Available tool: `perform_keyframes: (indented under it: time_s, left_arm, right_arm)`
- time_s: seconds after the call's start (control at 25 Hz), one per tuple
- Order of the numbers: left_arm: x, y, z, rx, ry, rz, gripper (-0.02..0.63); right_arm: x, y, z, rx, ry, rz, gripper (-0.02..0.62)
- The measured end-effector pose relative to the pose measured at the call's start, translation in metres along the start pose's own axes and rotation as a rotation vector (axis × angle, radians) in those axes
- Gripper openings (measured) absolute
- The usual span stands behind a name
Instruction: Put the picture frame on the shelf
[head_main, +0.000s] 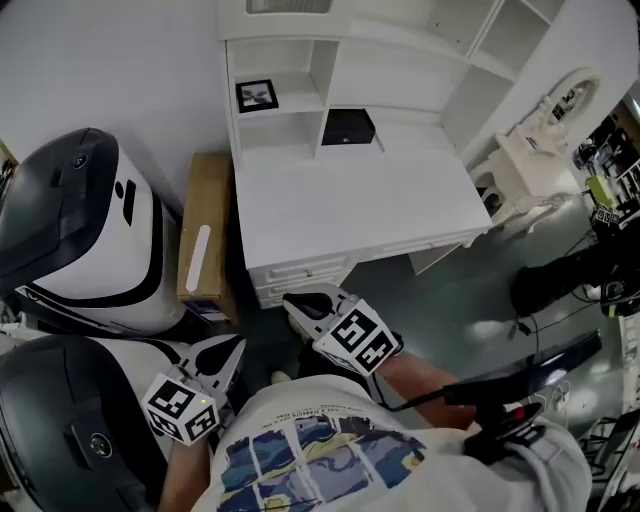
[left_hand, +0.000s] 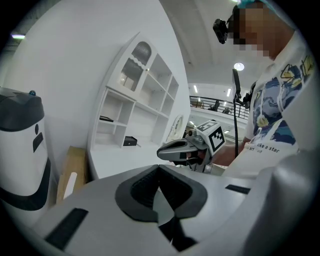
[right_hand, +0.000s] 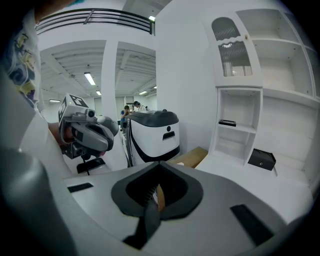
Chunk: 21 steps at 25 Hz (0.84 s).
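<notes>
In the shelf's (head_main: 323, 72) left cubby lies the picture frame (head_main: 257, 95).

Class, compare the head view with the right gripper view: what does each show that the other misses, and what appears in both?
Only the head view shows the desk's drawers and the small white dressing table. Only the right gripper view shows the arched cabinet door and the ceiling lights. Both show the picture frame on the shelf, the black box on the desk, the cardboard box and the left tongs.
</notes>
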<state>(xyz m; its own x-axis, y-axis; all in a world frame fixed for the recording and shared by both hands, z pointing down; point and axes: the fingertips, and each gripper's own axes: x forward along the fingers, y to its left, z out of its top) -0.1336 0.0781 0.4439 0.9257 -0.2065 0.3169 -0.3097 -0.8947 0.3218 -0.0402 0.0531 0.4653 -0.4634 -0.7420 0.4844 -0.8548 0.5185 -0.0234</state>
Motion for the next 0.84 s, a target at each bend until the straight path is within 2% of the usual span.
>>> perform_keyframes:
  time_s: [0.84]
  left_arm:
    - [0.016, 0.0, 0.006, 0.0, 0.014, -0.009, 0.014]
  right_arm:
    - [0.0, -0.012, 0.003, 0.026, -0.003, 0.013, 0.025]
